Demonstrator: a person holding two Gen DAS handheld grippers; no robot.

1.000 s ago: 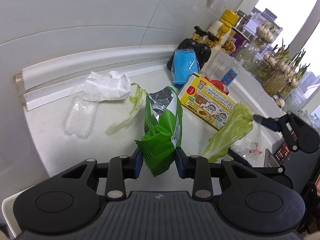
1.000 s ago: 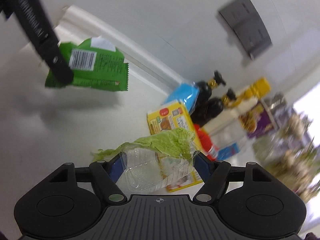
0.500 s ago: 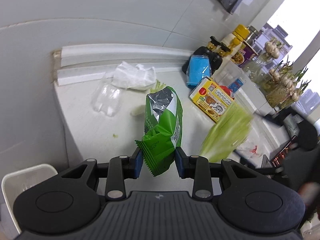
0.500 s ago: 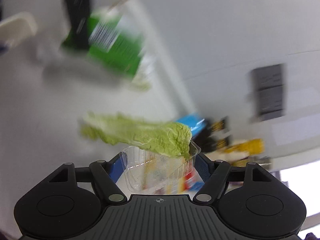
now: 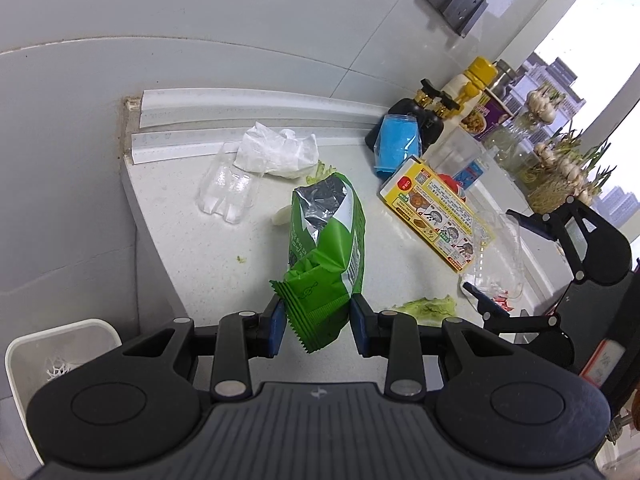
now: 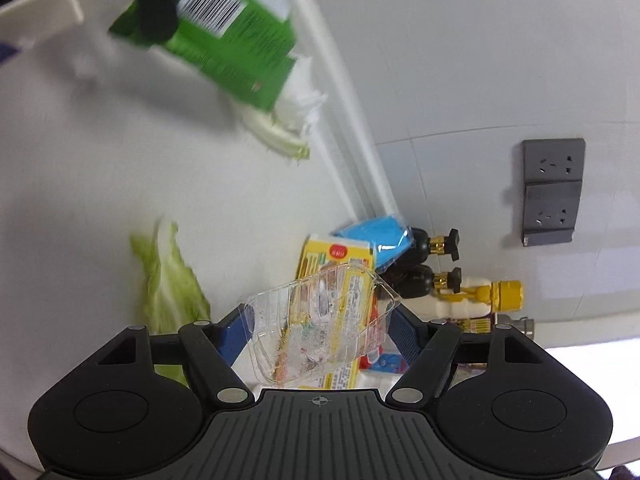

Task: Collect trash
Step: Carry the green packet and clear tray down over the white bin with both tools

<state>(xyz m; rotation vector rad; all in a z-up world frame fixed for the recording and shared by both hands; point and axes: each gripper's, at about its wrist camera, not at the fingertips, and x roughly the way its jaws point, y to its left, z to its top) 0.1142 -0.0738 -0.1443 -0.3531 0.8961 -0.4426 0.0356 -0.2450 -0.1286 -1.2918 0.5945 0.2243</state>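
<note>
My left gripper (image 5: 318, 322) is shut on the bottom of a green snack bag (image 5: 324, 240) and holds it above the counter's edge. In the right wrist view the same green bag (image 6: 224, 36) hangs at the top left, blurred. My right gripper (image 6: 320, 332) is shut on a clear plastic container (image 6: 316, 320), tilted, with nothing on it. A lettuce leaf (image 6: 168, 288) lies on the counter just left of the right gripper; it shows as the lettuce leaf (image 5: 426, 306) in the left wrist view. There the right gripper (image 5: 498, 258) stands at the right.
A white bin (image 5: 60, 344) stands on the floor below the counter's left end. On the counter lie a clear tray (image 5: 226, 190), crumpled white plastic (image 5: 276, 152), a yellow box (image 5: 436, 212) and a blue pack (image 5: 398, 146). Bottles (image 5: 424, 112) line the wall.
The lettuce leaf slid off the clear container onto the counter as the right gripper rolled. The left gripper drew back with the green bag, and the white bin came into view.
</note>
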